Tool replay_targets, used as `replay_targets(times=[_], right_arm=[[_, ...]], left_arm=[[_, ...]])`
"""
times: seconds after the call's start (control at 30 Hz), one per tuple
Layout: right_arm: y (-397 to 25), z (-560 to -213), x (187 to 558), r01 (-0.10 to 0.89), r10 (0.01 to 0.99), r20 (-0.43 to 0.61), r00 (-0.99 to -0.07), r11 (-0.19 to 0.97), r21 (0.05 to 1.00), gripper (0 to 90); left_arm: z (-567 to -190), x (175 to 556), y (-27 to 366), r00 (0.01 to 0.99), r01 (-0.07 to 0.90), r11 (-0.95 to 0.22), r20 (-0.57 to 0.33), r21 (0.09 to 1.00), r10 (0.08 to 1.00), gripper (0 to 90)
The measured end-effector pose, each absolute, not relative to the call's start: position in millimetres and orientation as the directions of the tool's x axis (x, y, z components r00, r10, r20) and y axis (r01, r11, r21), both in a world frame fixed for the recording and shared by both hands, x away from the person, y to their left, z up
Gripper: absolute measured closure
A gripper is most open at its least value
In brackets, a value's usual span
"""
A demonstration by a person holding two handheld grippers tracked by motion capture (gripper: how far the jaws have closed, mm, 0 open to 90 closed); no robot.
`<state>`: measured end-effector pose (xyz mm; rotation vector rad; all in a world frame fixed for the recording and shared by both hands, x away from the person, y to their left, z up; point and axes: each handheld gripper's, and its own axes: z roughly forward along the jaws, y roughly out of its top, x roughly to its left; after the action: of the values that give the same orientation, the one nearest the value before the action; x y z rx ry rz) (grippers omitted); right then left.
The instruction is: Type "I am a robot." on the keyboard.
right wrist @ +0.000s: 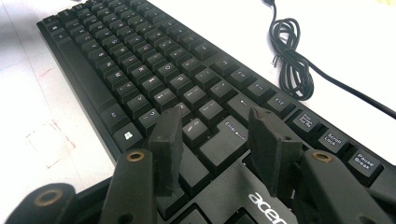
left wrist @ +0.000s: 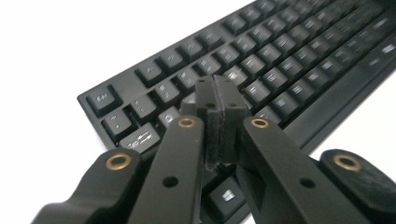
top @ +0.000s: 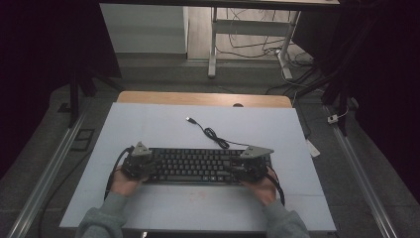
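Observation:
A black keyboard [top: 195,166] lies across the white table top [top: 148,124], its black cable [top: 214,134] coiled behind it and ending in a USB plug [top: 189,119]. My left gripper [top: 140,166] hovers over the keyboard's left end; in the left gripper view its jaws are pressed together, shut with nothing between them [left wrist: 216,91], above the keys [left wrist: 261,56] near the left edge. My right gripper [top: 247,166] is over the keyboard's right end; in the right gripper view its jaws stand apart [right wrist: 217,123] above the Enter key [right wrist: 224,140], and the coiled cable [right wrist: 292,60] lies beyond.
A wooden table edge [top: 203,98] shows behind the white surface. Beyond it stand a desk frame [top: 213,44] and loose floor cables [top: 257,47]. Metal rails [top: 49,168] run along both sides of the table. A faint red mark [right wrist: 49,140] is on the surface near the keyboard's front.

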<state>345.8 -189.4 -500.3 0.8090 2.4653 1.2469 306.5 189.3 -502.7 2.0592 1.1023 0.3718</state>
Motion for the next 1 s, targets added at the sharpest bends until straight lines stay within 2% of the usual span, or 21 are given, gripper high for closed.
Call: replay_targets(times=[0.17, 0.3, 0.43, 0.73, 1.0], right_arm=[[-188.8, -500.2, 345.4, 0.359, 0.584, 0.017, -0.812, 0.476, 0.802, 55.4], [-189.2, -499.9, 345.5, 0.359, 0.584, 0.017, -0.812, 0.475, 0.804, 55.4], [-189.4, -500.1, 345.6, 0.359, 0.584, 0.018, -0.811, 0.474, 0.804, 55.3], [-189.4, -500.0, 345.7, 0.359, 0.584, 0.017, -0.811, 0.475, 0.803, 55.3], [-187.5, -497.1, 344.2, 0.354, 0.579, 0.029, -0.815, 0.457, 0.816, 55.3]], left_arm=[[-493.9, 301.6, 192.5, 0.603, 0.559, -0.275, -0.155, 0.782, 0.783, 72.6], [-489.2, 298.9, 192.5, 0.608, 0.546, -0.256, -0.167, 0.798, 0.776, 58.9], [-489.8, 299.2, 190.6, 0.612, 0.554, -0.265, -0.171, 0.789, 0.772, 50.2], [-491.4, 300.1, 188.8, 0.614, 0.567, -0.281, -0.169, 0.775, 0.771, 43.0], [-494.0, 301.4, 186.2, 0.616, 0.576, -0.301, -0.162, 0.76, 0.771, 40.6]])
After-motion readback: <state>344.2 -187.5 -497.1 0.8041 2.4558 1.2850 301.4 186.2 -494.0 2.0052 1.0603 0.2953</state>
